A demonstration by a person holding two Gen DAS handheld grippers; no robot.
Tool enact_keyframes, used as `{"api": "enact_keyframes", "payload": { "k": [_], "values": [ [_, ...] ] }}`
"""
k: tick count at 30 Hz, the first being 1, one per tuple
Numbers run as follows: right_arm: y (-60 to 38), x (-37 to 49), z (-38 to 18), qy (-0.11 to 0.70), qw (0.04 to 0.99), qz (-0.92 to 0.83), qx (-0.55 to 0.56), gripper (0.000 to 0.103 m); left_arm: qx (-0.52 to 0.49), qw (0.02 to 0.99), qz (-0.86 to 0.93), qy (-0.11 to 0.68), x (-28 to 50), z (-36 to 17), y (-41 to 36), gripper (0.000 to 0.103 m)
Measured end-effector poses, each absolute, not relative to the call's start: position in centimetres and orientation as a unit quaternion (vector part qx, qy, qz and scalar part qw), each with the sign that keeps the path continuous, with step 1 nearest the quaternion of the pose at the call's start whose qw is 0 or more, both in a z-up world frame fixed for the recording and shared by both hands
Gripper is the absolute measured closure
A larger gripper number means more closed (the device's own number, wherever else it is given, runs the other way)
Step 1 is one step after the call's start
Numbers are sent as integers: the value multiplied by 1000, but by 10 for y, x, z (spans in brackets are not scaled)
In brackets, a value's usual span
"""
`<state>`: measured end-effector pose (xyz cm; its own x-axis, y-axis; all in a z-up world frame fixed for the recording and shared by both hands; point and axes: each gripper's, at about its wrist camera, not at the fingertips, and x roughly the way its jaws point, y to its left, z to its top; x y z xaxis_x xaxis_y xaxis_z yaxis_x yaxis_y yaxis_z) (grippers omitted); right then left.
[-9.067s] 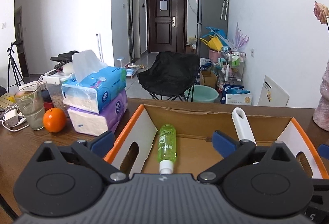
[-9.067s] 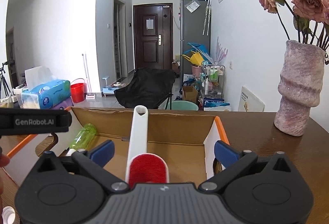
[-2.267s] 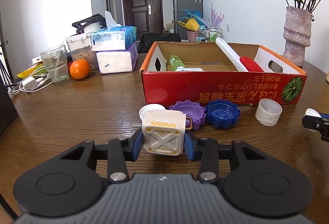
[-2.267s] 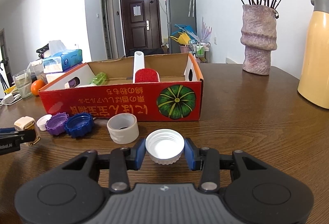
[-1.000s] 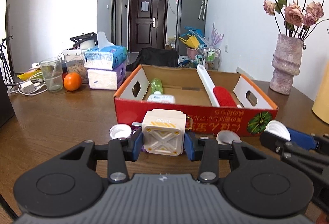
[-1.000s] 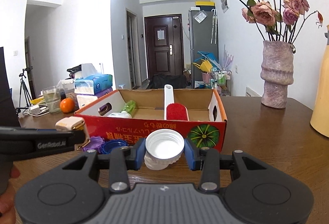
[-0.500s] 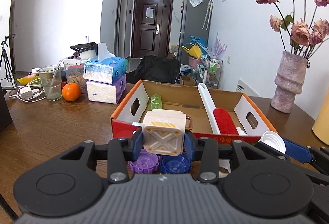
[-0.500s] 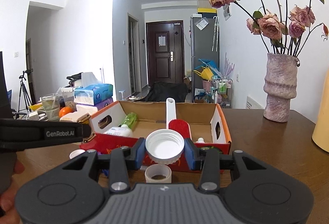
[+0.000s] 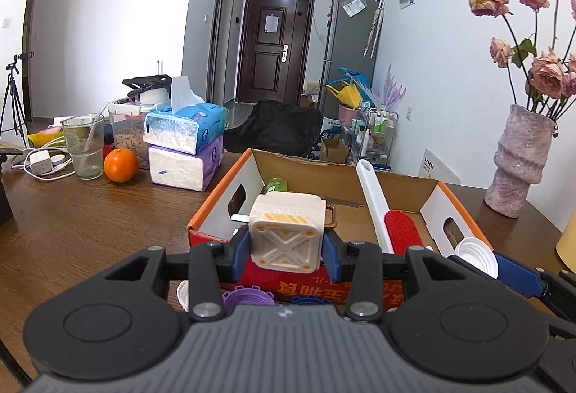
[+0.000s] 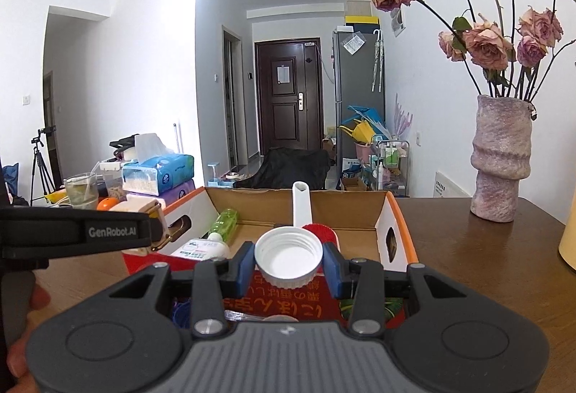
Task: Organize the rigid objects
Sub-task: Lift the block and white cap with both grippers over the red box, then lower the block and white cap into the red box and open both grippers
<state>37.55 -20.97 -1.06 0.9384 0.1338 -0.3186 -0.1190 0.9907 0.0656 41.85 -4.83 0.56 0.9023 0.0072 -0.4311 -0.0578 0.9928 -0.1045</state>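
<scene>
Left wrist view: left gripper pinches a cream cube-shaped block between both blue pads, held clear of the table just before the near wall of the cardboard box.
Right wrist view: right gripper is pressed onto a white bottle cap, open side toward the camera, raised in front of the box's red near wall.
Box contents: green bottle on the left, lint brush with white handle and red pad down the middle, white labelled item at the near left corner.
Table in front of box: purple cap and blue cap, partly hidden by the left gripper body.
Obstructions: near box wall stands between each held item and the box interior.
Surroundings: tissue packs, orange, glass to the left; vase with roses to the right.
</scene>
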Motion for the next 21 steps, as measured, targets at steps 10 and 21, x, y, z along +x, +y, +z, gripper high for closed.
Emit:
{"api": "enact_keyframes", "payload": {
  "k": [10, 21],
  "values": [
    [-207, 396, -14, 168, 983, 72, 31, 64, -58, 973, 19, 222, 437, 4, -47, 61],
    [-204, 417, -17, 172, 982, 76, 26, 64, -65, 973, 26, 220, 457, 6, -41, 61]
  ]
}}
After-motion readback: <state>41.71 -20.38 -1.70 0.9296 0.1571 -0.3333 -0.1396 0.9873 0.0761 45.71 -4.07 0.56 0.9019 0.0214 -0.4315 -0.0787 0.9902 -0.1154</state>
